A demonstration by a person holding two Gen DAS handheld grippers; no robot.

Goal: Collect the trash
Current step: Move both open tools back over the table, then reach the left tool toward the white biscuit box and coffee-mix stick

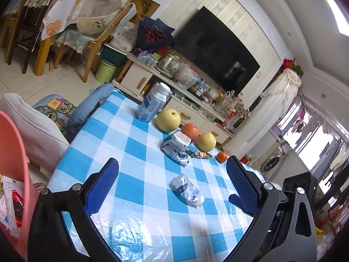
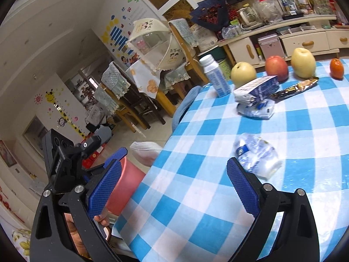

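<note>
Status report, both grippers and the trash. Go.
Left gripper open, empty. Right gripper open, empty. Crumpled clear plastic wrapper on checked tablecloth, untouched. Nothing blocking.

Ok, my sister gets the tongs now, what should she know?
Left tongs: open, holding nothing, above the checked table.
Right tongs: open, holding nothing, at the table's edge.
Pink bin beside the table already has some wrappers inside.
Left to bin: clear crumpled wrapper nearest the tongs, squashed carton on a flattened pack, dark snack wrapper.
The upright milk bottle may be trash too; can't tell.
Leave the fruit.
</note>
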